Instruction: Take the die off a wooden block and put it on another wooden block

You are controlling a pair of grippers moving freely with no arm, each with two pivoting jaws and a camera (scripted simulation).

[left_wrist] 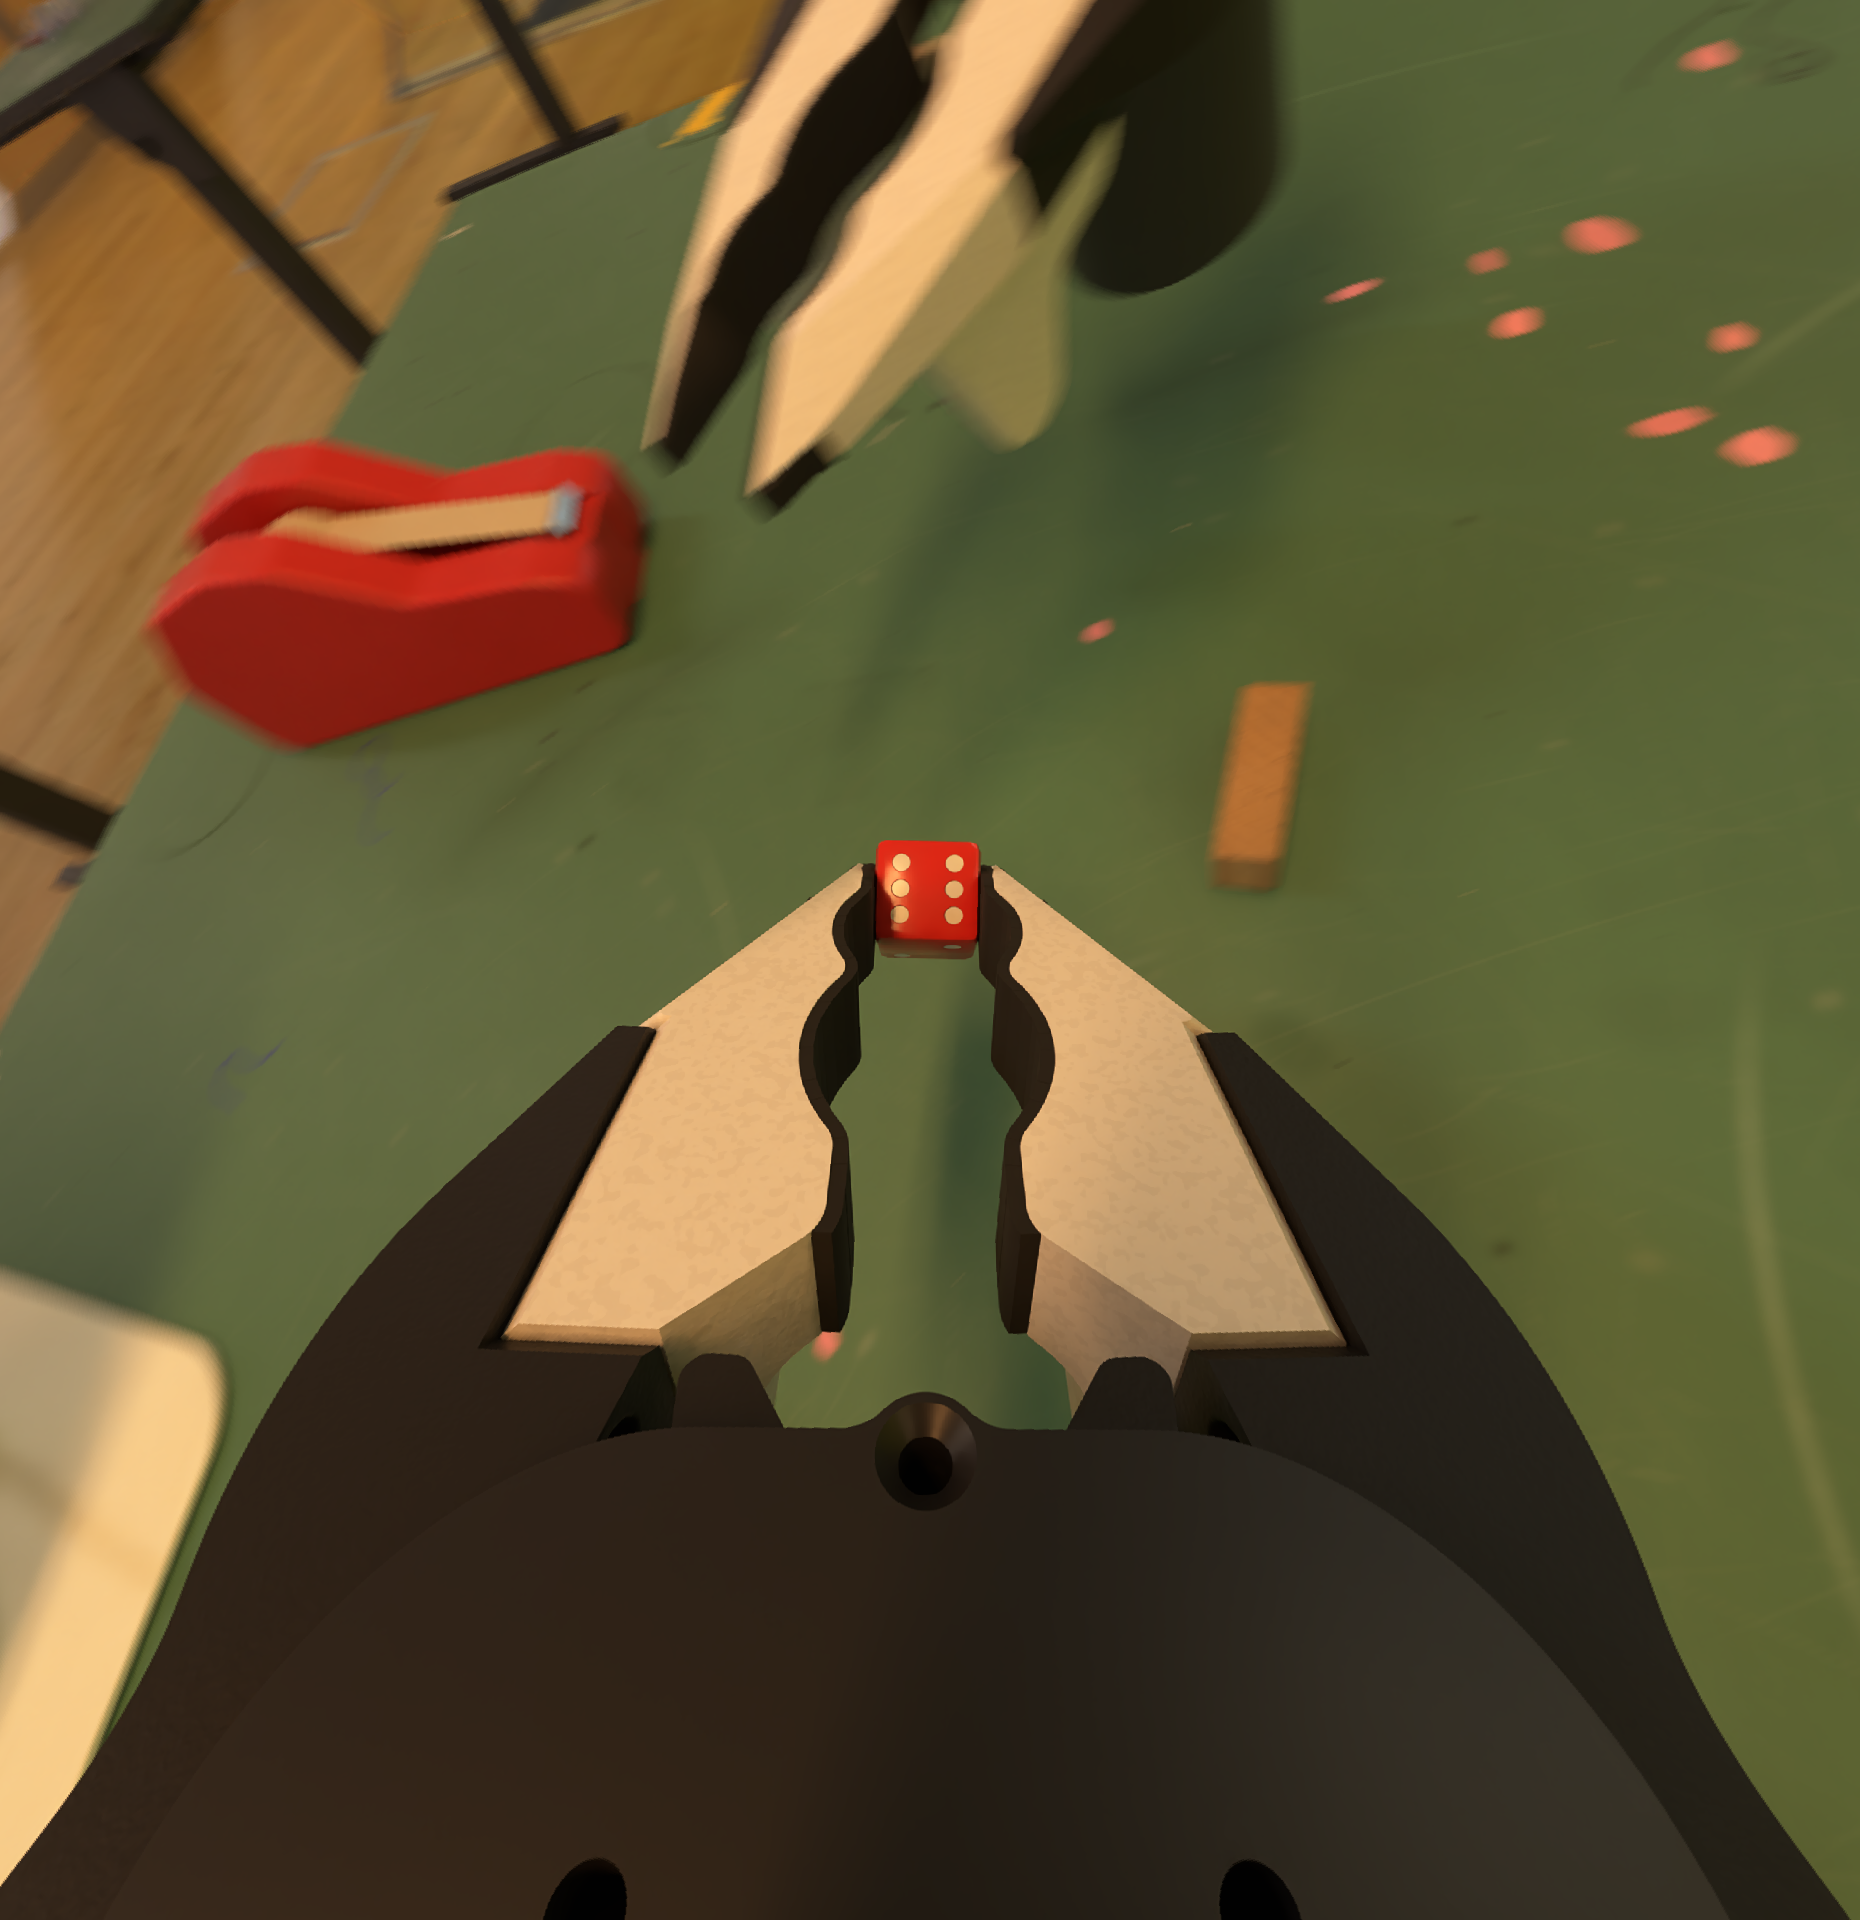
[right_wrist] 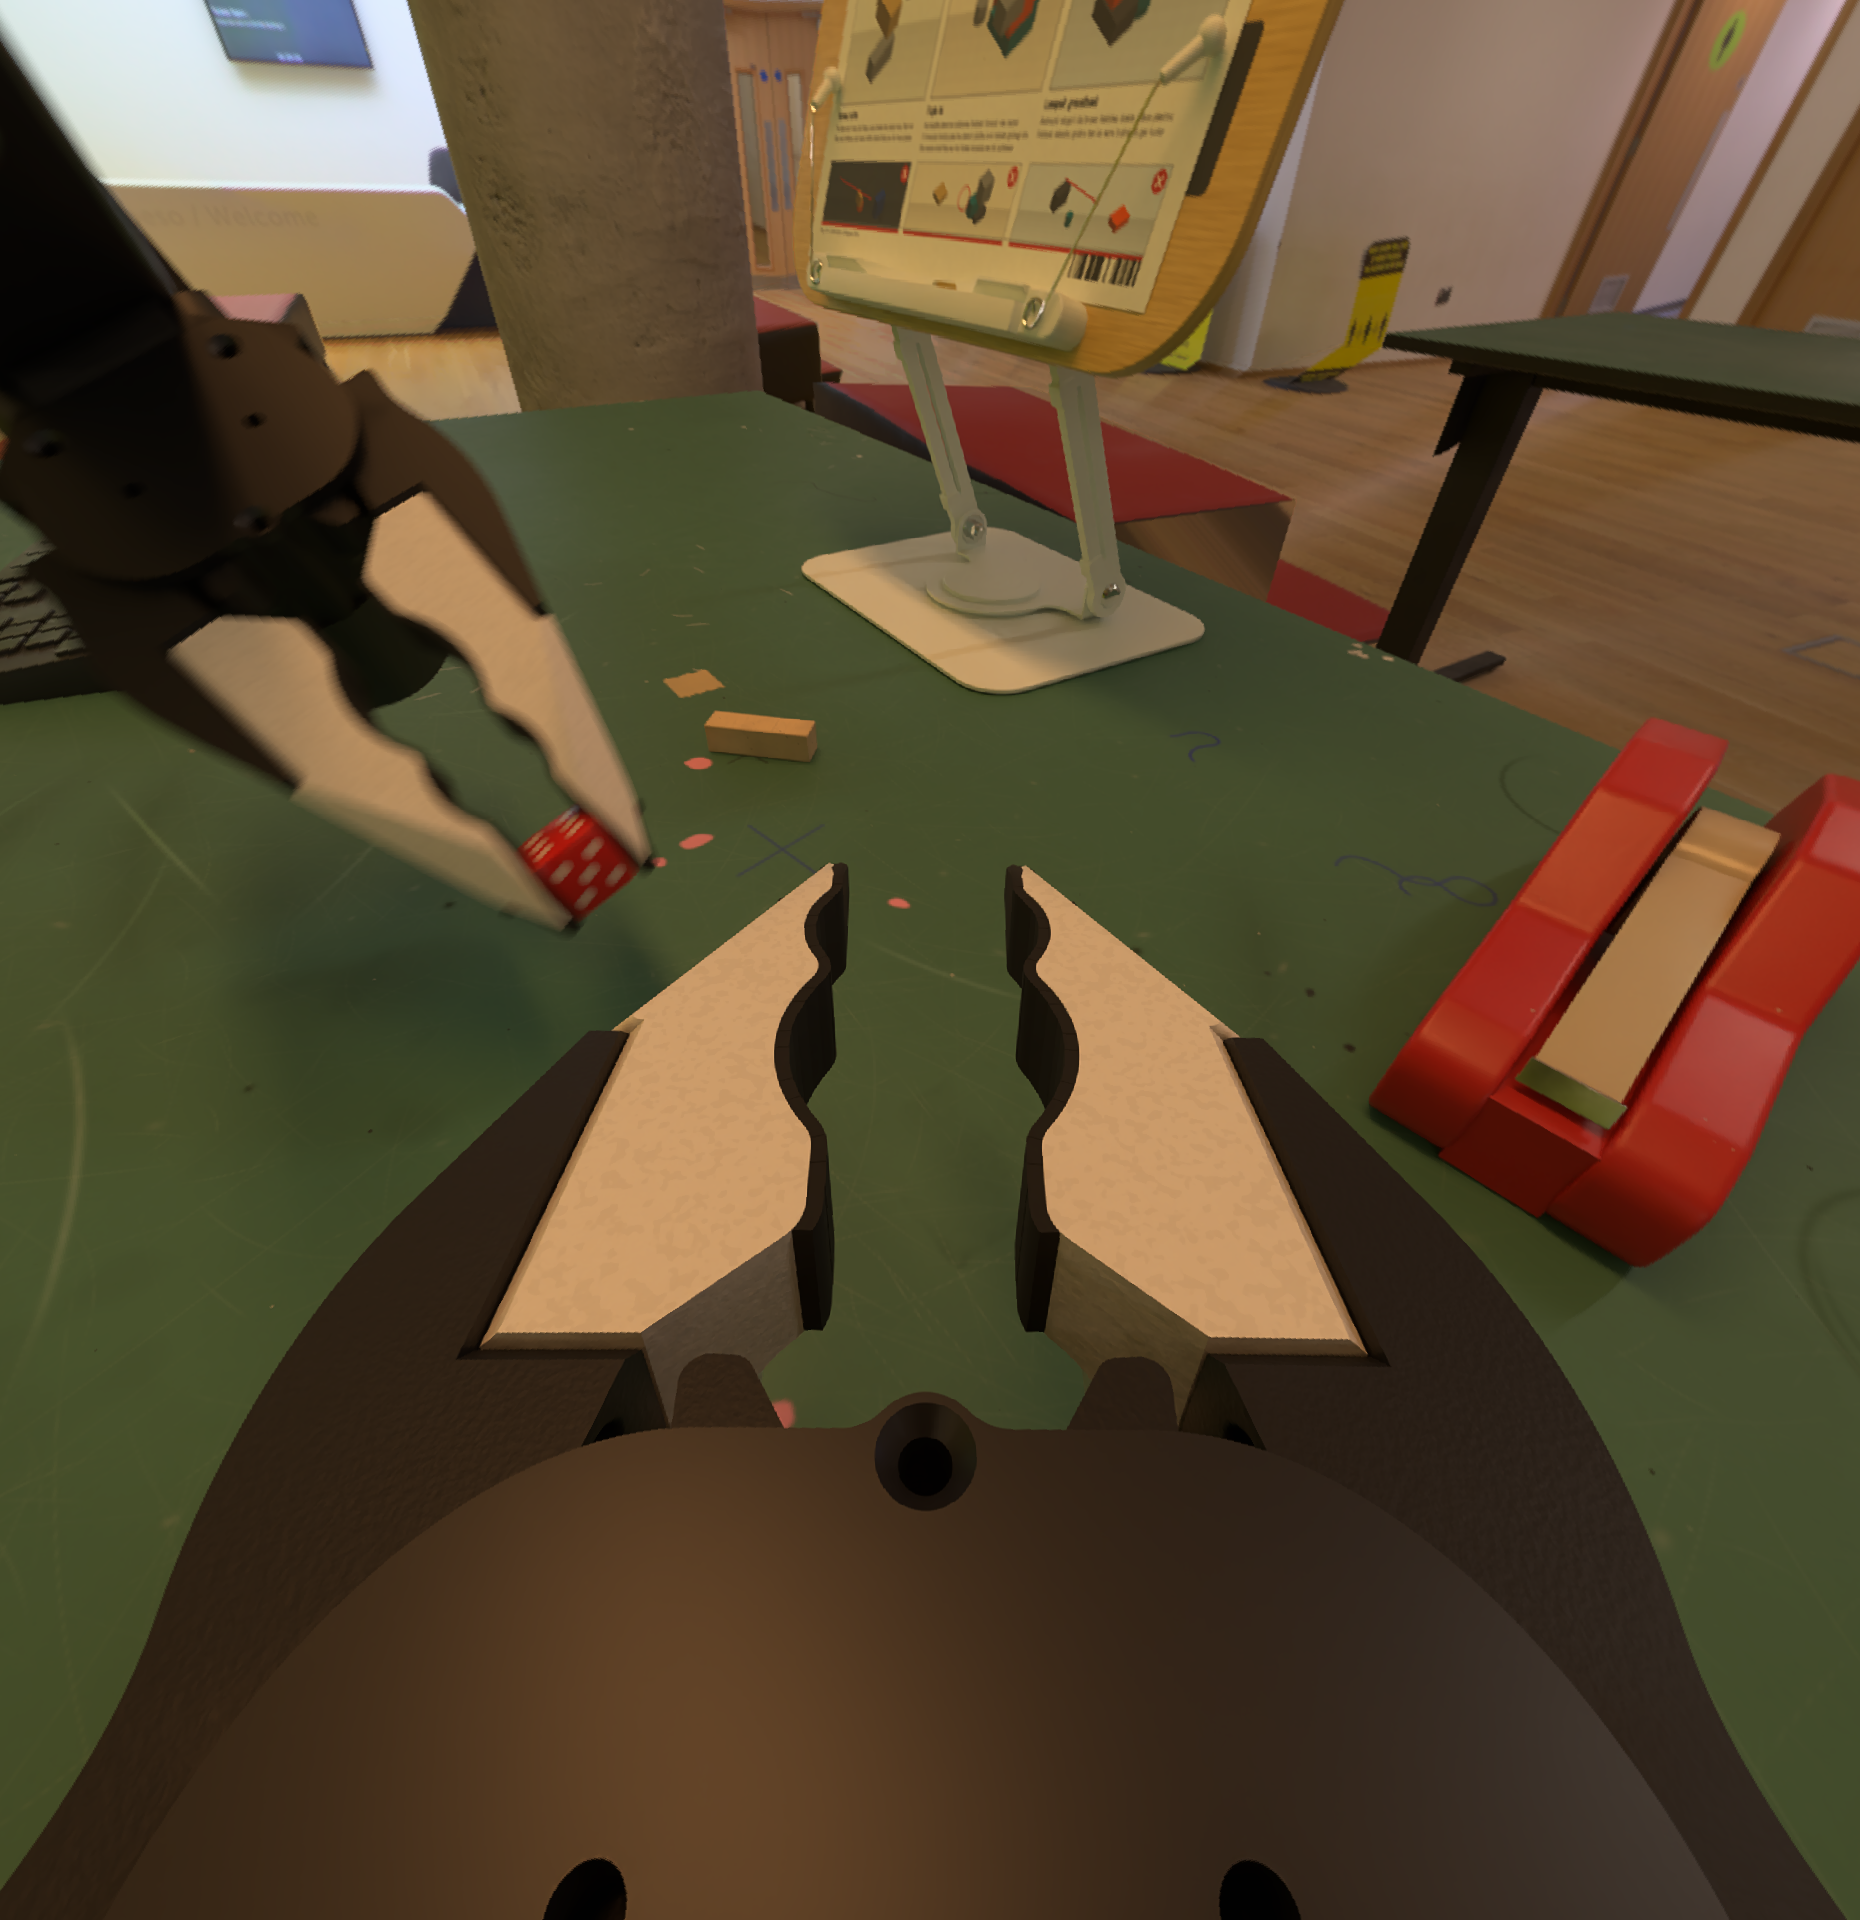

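Observation:
My left gripper (left_wrist: pixel 927 883) is shut on a red die (left_wrist: pixel 927 899) with pale pips, held at the fingertips low over the green table. The right wrist view shows the same grip from the side: the left gripper (right_wrist: pixel 599 888) comes in from the upper left with the die (right_wrist: pixel 578 862) between its tips. A wooden block (left_wrist: pixel 1261 784) lies flat on the table ahead and to the right; it also shows in the right wrist view (right_wrist: pixel 760 735). My right gripper (right_wrist: pixel 926 883) is open and empty, and shows in the left wrist view (left_wrist: pixel 713 468).
A red tape dispenser (right_wrist: pixel 1632 1039) stands at the right, also seen in the left wrist view (left_wrist: pixel 406 592). A white stand with a board (right_wrist: pixel 999 613) is at the back. A flat tan scrap (right_wrist: pixel 693 683) lies behind the block. A dark keyboard (right_wrist: pixel 12 623) is at far left.

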